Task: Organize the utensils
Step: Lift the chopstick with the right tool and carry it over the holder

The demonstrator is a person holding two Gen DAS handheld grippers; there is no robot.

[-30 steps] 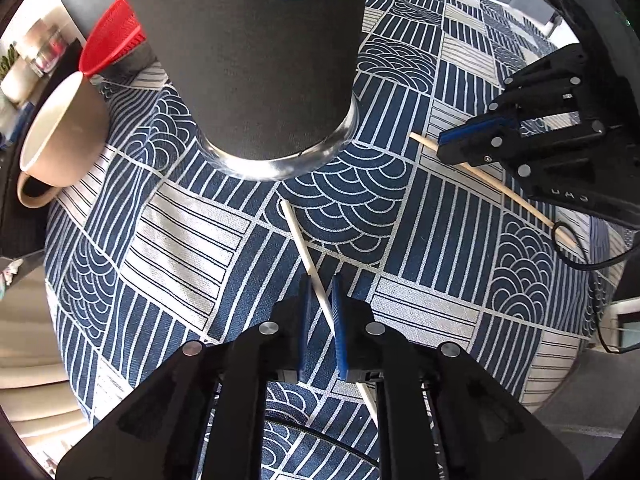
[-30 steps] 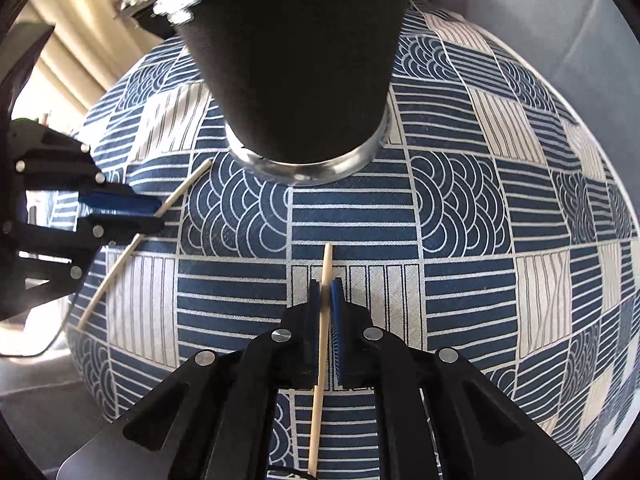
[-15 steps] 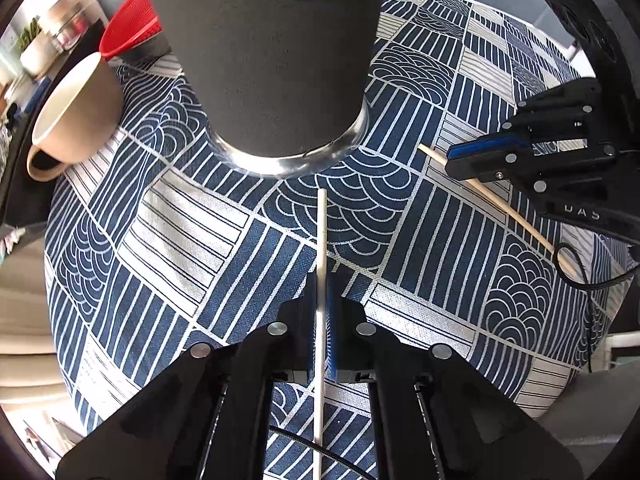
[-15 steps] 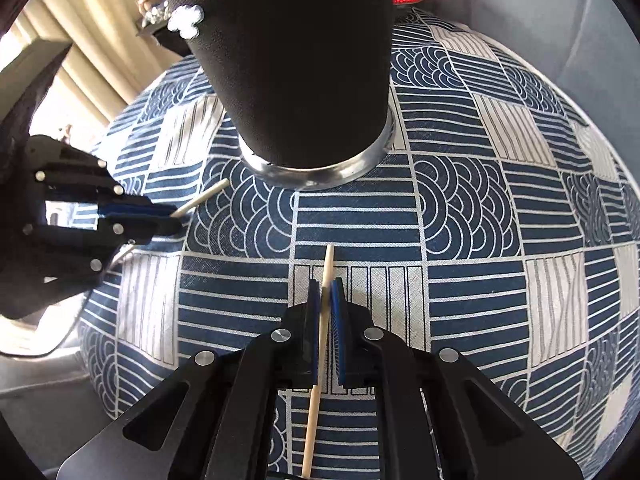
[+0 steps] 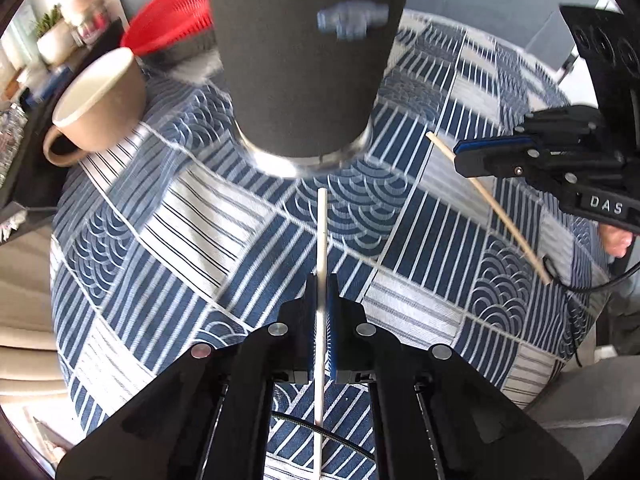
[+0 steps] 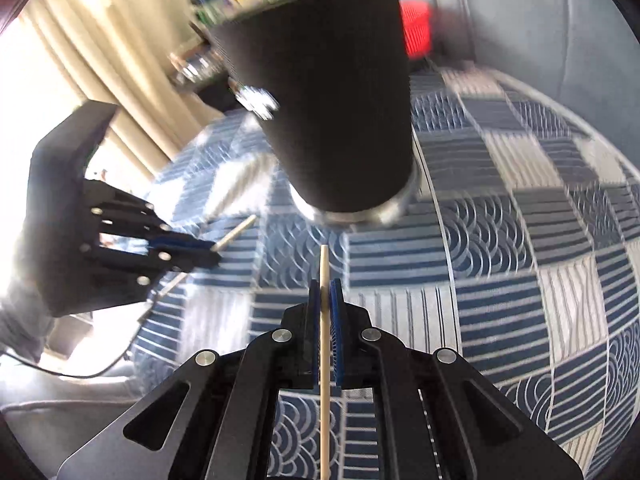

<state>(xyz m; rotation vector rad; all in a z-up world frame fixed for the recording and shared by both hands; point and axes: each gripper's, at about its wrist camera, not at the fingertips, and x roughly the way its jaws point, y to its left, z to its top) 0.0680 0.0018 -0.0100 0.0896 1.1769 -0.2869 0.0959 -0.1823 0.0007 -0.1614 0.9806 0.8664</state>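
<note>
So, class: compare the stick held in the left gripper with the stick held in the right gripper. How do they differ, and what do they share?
The left gripper holds a white chopstick; the right gripper holds a tan wooden chopstick. The white chopstick ends blunt and even; the wooden one narrows to a point. Shared: both are thin and straight, each clamped between shut blue pads, tips aimed toward the black cup.

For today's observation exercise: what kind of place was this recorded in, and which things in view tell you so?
Probably a home dining or living area. A patterned blue tablecloth covers the table, a beige mug sits near a dark utensil holder, and pale curtains hang behind.
</note>
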